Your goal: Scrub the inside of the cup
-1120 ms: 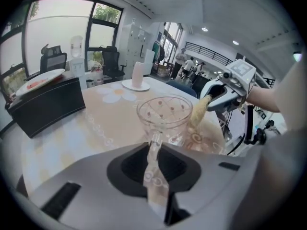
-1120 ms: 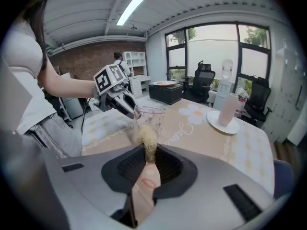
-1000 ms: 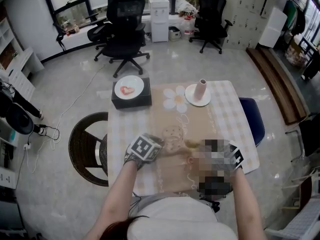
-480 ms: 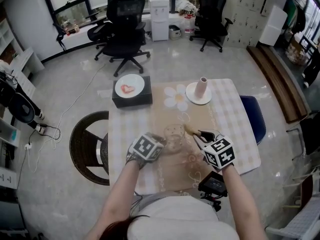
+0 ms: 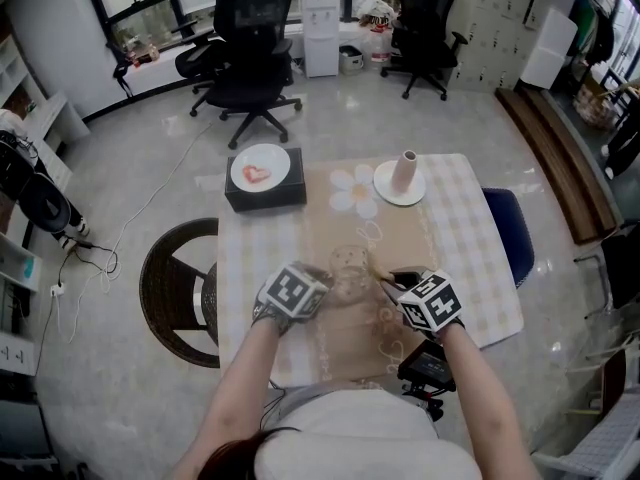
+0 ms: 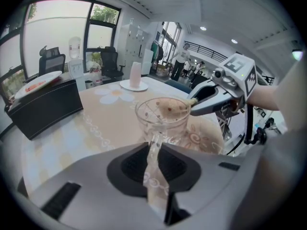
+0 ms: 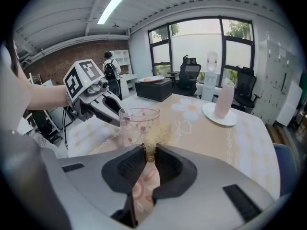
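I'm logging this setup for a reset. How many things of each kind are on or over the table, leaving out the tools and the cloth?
Cups: 2 (clear cup, pink cup)
Plates: 2 (plate, saucer)
Box: 1
Scrubber: 1
Total: 6

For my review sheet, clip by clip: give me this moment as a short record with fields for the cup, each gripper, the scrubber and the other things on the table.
cup: clear glass cup, upright, mid-table
left gripper: left gripper shut on the cup's handle
right gripper: right gripper shut on a yellowish fibrous scrubber
scrubber position: at the cup's mouth; depth inside cannot be told
other items: white plate on a black box, far left; pink tumbler on a white saucer, far right
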Available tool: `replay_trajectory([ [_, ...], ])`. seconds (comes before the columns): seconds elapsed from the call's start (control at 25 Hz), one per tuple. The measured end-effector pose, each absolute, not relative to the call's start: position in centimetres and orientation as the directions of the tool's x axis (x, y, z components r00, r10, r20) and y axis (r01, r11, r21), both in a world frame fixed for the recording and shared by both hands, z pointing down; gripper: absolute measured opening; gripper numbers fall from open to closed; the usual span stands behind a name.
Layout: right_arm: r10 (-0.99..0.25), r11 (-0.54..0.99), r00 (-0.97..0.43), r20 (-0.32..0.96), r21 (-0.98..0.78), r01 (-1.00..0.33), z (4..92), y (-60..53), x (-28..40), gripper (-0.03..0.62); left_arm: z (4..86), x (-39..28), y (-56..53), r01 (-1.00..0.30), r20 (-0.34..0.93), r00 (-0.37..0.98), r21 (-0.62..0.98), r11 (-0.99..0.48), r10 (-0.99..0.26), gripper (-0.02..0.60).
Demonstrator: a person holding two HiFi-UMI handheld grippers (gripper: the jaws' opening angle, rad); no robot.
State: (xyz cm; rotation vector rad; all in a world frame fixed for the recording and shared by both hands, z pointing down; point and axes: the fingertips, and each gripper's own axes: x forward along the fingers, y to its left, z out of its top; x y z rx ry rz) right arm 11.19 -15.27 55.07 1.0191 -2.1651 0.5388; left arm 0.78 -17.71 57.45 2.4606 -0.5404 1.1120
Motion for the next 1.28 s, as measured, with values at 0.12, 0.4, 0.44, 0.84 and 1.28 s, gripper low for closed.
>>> replay_trajectory([
  [0.12, -0.45, 0.616, -0.474, 0.757, -0.121, -0.778, 56.3, -14.5, 10.9, 0.058, 57.5, 0.7, -17.7, -0.494, 0.771, 0.609, 0.185, -0.849, -0.186, 0.052],
  [0.4, -0.398, 0.638, -0.465, 0.791, -0.126, -0.76, 57.2, -13.5, 11.0, 0.057, 57.9, 0.5, -17.4, -0.469, 0.782, 0.591, 0.132, -0.873, -0.199, 0.052],
  [0.44, -0.411, 0.637, -0.46, 0.787, -0.114, -0.763, 56.9, -13.6, 11.3, 0.057, 58.0, 0.4, -17.3, -0.468, 0.781, 0.591, 0.128, -0.874, -0.203, 0.052],
  [0.84, -0.558, 0.605, -0.485, 0.674, -0.07, -0.793, 52.7, -15.7, 12.6, 0.057, 58.9, 0.9, -15.9, -0.362, 0.789, 0.582, 0.038, -0.932, -0.194, 0.052],
  [1.28, -0.557, 0.667, -0.569, 0.605, -0.082, -0.741, 52.3, -16.6, 11.5, 0.057, 59.4, 1.0, -15.4, -0.296, 0.808, 0.555, -0.029, -0.955, -0.197, 0.054],
])
